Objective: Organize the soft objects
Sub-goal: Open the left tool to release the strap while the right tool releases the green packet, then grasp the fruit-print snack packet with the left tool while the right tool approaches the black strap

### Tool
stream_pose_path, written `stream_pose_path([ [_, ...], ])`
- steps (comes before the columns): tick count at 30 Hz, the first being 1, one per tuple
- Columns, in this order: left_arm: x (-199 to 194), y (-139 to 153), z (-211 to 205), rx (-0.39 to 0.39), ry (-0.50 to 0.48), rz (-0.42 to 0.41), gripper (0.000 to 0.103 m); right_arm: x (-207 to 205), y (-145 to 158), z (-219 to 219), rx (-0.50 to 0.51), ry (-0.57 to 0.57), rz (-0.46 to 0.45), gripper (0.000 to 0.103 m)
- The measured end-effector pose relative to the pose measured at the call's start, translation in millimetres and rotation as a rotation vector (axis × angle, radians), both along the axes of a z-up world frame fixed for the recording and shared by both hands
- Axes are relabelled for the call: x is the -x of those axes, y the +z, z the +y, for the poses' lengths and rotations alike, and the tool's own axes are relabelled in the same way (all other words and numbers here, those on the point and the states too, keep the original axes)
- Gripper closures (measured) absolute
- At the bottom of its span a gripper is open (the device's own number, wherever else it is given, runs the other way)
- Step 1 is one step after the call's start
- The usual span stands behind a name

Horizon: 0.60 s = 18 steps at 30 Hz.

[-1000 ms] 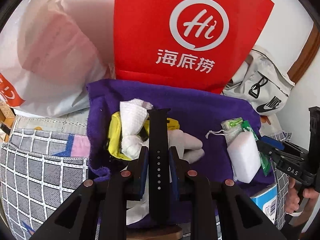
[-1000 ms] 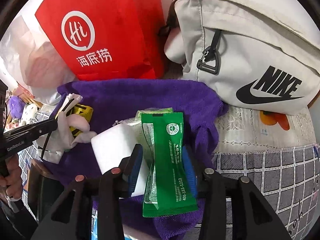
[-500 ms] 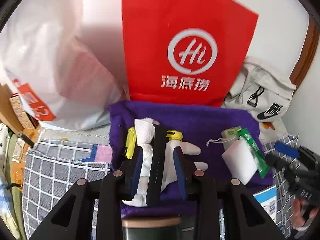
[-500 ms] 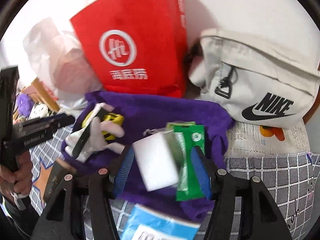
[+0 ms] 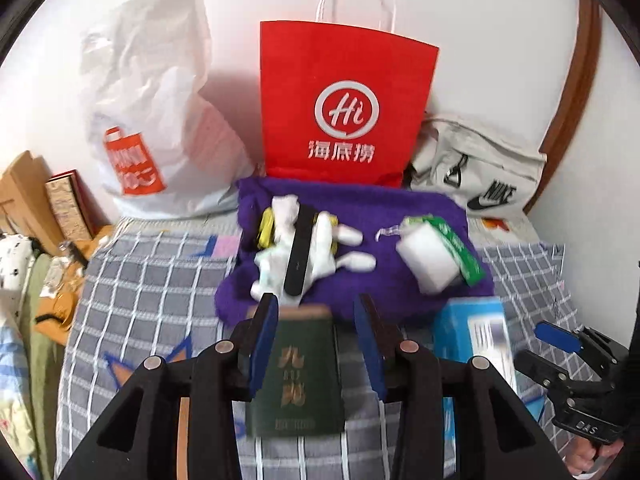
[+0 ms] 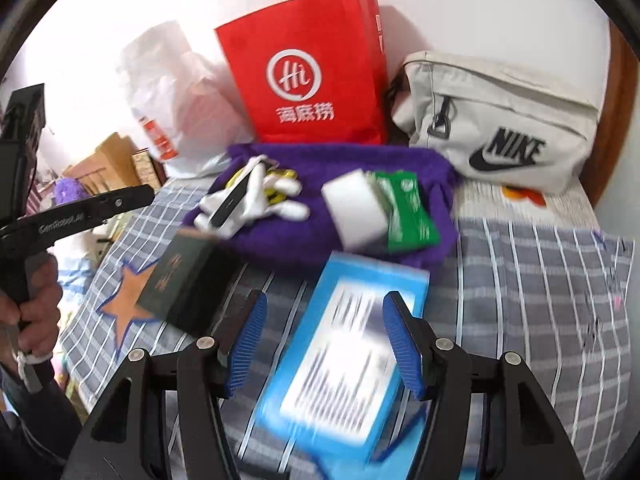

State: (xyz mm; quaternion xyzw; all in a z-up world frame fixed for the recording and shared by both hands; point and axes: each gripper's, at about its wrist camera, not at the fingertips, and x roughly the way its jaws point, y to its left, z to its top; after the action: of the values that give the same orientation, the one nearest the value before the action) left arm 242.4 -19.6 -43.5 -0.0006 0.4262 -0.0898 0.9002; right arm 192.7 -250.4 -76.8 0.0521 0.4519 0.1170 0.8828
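Observation:
A purple towel [image 5: 384, 208] [image 6: 344, 160] lies on the checked bedspread. On it rest a black watch strap [image 5: 298, 252] [image 6: 230, 202] over white gloves [image 5: 320, 248] [image 6: 260, 196], a white sponge [image 5: 426, 256] [image 6: 354, 204] and a green packet [image 5: 456, 244] [image 6: 408, 208]. My left gripper [image 5: 316, 340] is open and empty, pulled back above a dark green box [image 5: 296, 384]. My right gripper [image 6: 324, 344] is open and empty above a blue box [image 6: 344, 360].
A red paper bag [image 5: 344, 104] [image 6: 308, 72], a white plastic bag [image 5: 148, 120] and a grey Nike bag [image 5: 480, 172] [image 6: 500, 120] stand against the wall behind the towel. Cardboard boxes [image 5: 24, 196] and clutter lie at the left.
Both grippers opened, let go of the watch strap and the green packet, and drew back from the towel. The green and blue boxes came into view.

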Motion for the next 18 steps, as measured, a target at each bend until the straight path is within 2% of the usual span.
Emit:
stream_pose_path([
  [9,79.1,-14.9,5.0,-0.002,0.003,0.003,0.065,87.1,-28.7,16.1,-0.001,0.102,0.024,0.043],
  [17,127.6,-61.5,0.0,0.026,-0.078,0.094,0.065,119.8,-45.6,15.6,-0.007,0.082,0.015,0.043],
  [18,132.5,-68.5,-1.3,0.03,-0.092,0.109,0.062,121.1,-46.4,13.7,-0.009,0.075,0.018,0.043],
])
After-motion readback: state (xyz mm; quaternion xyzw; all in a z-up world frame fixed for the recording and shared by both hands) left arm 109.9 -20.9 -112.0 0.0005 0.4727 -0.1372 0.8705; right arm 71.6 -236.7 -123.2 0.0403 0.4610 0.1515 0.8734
